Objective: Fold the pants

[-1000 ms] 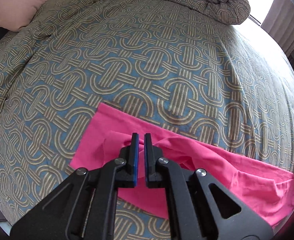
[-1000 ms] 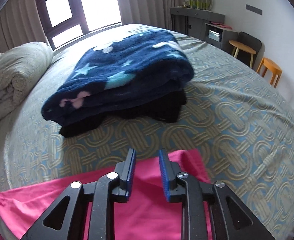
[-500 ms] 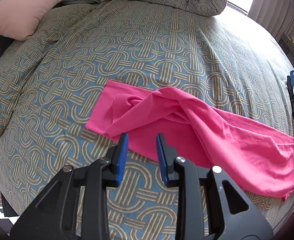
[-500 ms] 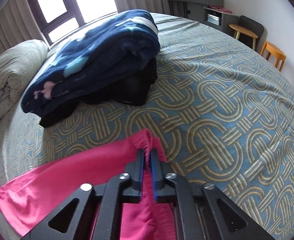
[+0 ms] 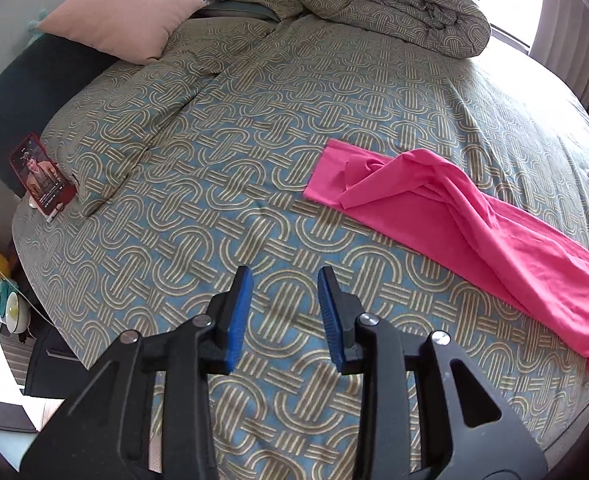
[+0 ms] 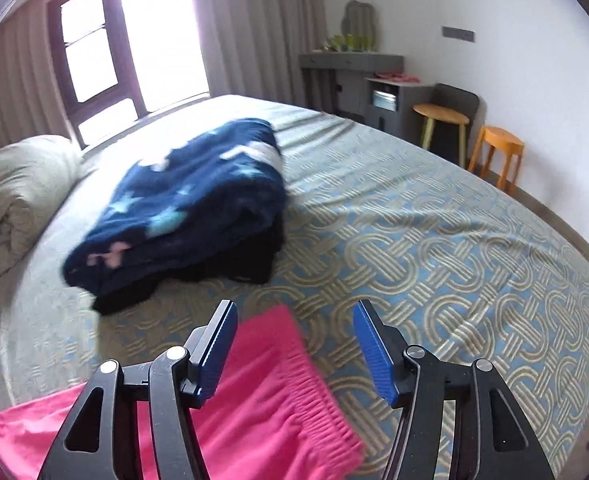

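Pink pants (image 5: 446, 216) lie stretched across the patterned bedspread (image 5: 234, 168), the leg end at the left rumpled and partly twisted over itself. My left gripper (image 5: 284, 300) hovers above bare bedspread, down and left of the pants, jaws opening with nothing between them. In the right wrist view the gathered waistband end of the pants (image 6: 286, 396) lies flat below my right gripper (image 6: 294, 332). Its jaws are opening and stand wide, with the pads clear of the cloth.
A folded navy star blanket (image 6: 190, 200) on dark clothes sits beyond the waistband. A rolled duvet (image 5: 386, 4) and a pink pillow (image 5: 122, 12) lie at the bed's head. A phone (image 5: 40, 176) rests at the left edge. Stools (image 6: 494, 152) and a grey cabinet (image 6: 374, 84) line the wall.
My left gripper let go of the leg end, opened and drew back to the left. My right gripper pinched the waistband, then released it and lifted away.
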{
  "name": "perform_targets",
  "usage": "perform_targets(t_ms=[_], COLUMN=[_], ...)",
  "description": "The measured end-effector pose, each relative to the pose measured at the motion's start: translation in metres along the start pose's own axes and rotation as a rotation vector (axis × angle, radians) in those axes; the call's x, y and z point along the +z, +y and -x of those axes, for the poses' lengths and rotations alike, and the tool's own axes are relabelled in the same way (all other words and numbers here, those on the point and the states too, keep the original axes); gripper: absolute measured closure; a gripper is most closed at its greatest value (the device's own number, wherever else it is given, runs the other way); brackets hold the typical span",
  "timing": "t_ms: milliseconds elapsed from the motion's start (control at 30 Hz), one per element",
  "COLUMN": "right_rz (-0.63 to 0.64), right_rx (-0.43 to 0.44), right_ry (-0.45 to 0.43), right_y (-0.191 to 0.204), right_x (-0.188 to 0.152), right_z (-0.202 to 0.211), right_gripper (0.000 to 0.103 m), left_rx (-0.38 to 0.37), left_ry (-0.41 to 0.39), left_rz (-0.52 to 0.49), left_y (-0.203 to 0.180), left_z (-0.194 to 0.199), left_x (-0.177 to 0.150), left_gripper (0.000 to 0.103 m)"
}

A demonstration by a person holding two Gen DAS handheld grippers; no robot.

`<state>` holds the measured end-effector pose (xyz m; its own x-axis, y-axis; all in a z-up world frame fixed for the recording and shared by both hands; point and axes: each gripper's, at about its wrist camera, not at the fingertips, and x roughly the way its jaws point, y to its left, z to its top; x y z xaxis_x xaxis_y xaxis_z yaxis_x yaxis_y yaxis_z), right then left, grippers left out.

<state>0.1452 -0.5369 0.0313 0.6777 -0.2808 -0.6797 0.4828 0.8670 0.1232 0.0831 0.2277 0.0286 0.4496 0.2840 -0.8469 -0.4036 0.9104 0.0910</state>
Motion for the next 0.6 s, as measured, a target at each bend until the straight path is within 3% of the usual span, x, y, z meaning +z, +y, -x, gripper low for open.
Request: perform_targets(t_ms=[67,167,267,433,600], right_rz=[0.077,0.196,0.33,0.558,0.684], right_rx=[0.13,0.295,0.407,0.459,0.489], right_ry=[0.01,0.056,0.107,0.132,0.134], right_y=[0.025,0.065,0.116,0.204,0.252], right_x=[-0.009,-0.035,-0.074,-0.133,-0.155], right_z=[0.027,0.062,0.087,0.122,0.139], right_gripper=[0.041,0.041,0.04,0.04,0.04], left_rx=[-0.018,-0.049,-0.047,-0.031,-0.029], left_ry=[-0.018,-0.022,-0.014,-0.006,0.004], left_rz=[-0.019,-0.083,-0.136,-0.193,-0.241], left_y=[-0.007,-0.027,-0.048,-0.065,-0.063], left_z=[-0.002,-0.013,-0.031,-0.068,-0.11], left_x=[-0.004,-0.003,0.001,0.016,0.034], left_gripper=[0.053,0.052,0.052,0.052,0.052])
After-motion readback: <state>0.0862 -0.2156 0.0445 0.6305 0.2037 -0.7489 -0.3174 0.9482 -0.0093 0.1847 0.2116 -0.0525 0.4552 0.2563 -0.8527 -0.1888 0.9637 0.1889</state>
